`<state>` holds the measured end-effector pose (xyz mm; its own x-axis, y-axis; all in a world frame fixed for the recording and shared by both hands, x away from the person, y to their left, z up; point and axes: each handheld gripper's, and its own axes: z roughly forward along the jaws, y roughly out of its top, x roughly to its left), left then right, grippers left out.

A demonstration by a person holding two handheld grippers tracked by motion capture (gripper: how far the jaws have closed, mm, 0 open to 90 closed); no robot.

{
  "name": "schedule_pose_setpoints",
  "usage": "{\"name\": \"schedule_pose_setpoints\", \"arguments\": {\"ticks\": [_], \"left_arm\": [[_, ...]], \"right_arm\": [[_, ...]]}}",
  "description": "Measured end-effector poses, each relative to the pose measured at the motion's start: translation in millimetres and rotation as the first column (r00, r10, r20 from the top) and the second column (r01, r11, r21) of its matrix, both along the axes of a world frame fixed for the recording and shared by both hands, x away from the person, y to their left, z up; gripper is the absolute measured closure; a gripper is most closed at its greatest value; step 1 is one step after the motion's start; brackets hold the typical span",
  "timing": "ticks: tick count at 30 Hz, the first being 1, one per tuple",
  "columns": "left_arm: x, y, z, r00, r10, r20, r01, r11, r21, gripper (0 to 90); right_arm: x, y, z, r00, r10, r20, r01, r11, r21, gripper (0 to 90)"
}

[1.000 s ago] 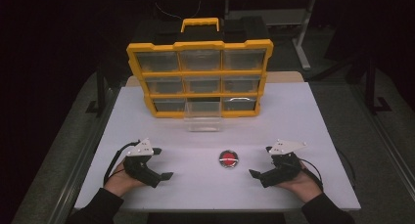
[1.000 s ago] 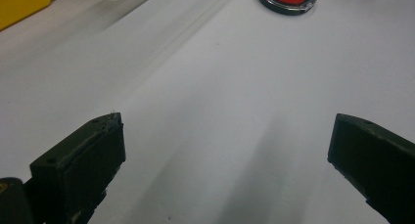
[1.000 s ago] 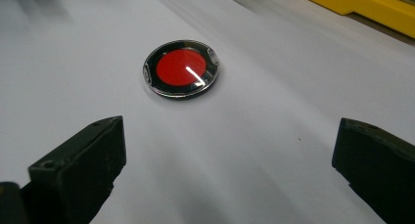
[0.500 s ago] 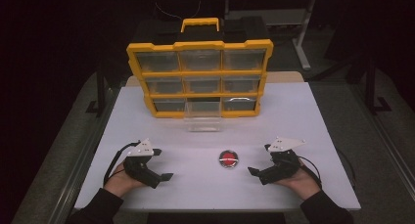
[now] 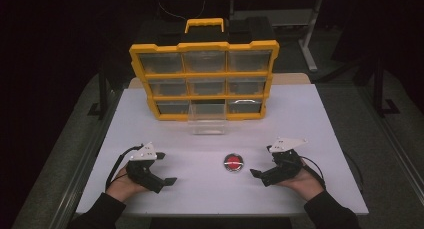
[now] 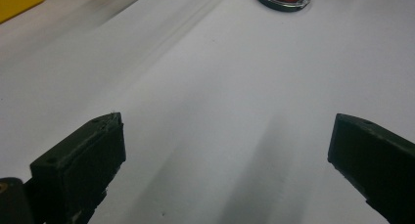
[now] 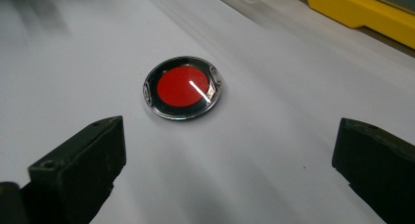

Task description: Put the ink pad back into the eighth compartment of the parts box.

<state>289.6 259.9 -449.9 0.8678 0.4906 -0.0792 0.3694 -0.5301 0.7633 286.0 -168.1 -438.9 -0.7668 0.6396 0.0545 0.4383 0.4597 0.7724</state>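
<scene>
left gripper (image 5: pixel 167 181): jaws wide, resting on white bench (image 5: pixel 310 119) | right gripper (image 5: pixel 255 173): jaws wide, aimed at round red glass-faced disc (image 5: pixel 233 162) between both, likely to grasp | clear drawer (image 5: pixel 208 120) pulled out of yellow organiser (image 5: pixel 204 79), probably awaiting it

No readable text, label, brand, number or sign appears anywhere: not on the yellow drawer organizer (image 5: pixel 204 79), not on the round red disc (image 7: pixel 182 86), not on the counter (image 5: pixel 320 124).

Disc (image 5: pixel 233 162) on table (image 5: pixel 320 124), before cabinet (image 5: pixel 204 79).
</scene>
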Motion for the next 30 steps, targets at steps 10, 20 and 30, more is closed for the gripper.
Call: {"name": "schedule_pose_setpoints", "arguments": {"ticks": [10,20,30], "left_arm": [[0.2,-0.7,-1.3,1.0,-0.007,-0.003,0.007,1.0,0.004,0.0],[0.0,-0.4,-1.0,1.0,-0.004,0.0,0.004,1.0,-0.001,0.0],[0.1,0.0,-0.9,1.0,-0.005,-0.001,0.005,1.0,-0.006,0.0]], "right_arm": [[3.3,1.9,-0.9,0.9999,0.007,-0.016,-0.007,1.0,-0.005,0.0],[6.8,5.5,-0.3,0.9997,0.013,-0.021,-0.013,1.0,-0.011,0.0],[9.8,8.5,1.1,0.9995,0.022,-0.025,-0.022,1.0,-0.011,0.0]]}}
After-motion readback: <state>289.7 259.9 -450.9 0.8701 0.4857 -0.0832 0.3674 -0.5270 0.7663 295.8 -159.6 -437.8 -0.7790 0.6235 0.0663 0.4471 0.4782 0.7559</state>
